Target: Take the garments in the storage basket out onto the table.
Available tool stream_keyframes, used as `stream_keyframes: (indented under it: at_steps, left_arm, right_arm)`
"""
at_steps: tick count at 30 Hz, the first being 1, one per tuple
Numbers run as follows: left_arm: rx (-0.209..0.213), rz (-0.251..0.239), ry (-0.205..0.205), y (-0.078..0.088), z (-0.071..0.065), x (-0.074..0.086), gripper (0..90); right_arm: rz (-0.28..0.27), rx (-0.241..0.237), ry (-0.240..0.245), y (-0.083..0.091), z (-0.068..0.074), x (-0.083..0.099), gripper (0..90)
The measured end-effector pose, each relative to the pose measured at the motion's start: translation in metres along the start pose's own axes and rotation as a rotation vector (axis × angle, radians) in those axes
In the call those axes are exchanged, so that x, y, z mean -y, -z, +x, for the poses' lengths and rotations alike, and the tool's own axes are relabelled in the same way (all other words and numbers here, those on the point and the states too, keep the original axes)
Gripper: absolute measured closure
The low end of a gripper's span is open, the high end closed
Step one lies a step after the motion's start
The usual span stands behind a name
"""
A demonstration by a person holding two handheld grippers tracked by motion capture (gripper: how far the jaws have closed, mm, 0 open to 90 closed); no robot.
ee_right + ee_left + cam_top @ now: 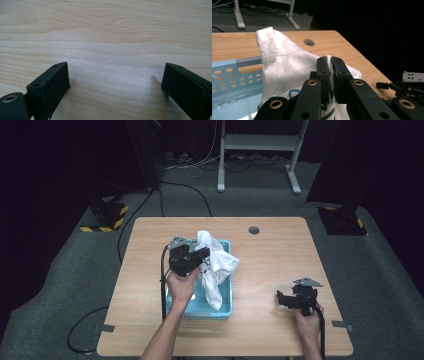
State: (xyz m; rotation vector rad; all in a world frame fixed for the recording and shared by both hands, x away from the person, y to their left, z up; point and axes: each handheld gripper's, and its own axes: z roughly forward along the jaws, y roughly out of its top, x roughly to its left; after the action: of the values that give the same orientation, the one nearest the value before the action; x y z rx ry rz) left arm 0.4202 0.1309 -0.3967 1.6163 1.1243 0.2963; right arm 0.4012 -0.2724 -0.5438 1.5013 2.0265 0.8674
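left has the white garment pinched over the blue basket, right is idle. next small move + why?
Probably keep lifting the left gripper straight up. It is shut on the white garment, but the cloth's lower end hangs inside the blue perforated basket, so it has not cleared the rim. The right gripper sits open over bare wooden table, free to catch the hanging end afterwards.

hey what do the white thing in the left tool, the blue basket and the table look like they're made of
White garment: soft woven or knit fabric, judging by its folds and stitched hem. Blue basket: probably matte moulded plastic, with punched round holes. Table: light wood or wood-look laminate; grain lines show.
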Motion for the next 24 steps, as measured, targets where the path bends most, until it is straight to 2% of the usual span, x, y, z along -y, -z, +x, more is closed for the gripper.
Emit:
stream_keyframes:
  at_steps: [10,24]
  left_arm:
    - [0.024,-0.011,-0.011,-0.005,-0.010,-0.009,84.7]
    - [0.091,-0.017,-0.038,-0.017,-0.030,-0.023,84.6]
  right_arm:
    - [-0.001,0.000,0.000,0.000,0.000,0.000,7.4]
    - [0.000,0.000,0.000,0.000,0.000,0.000,7.4]
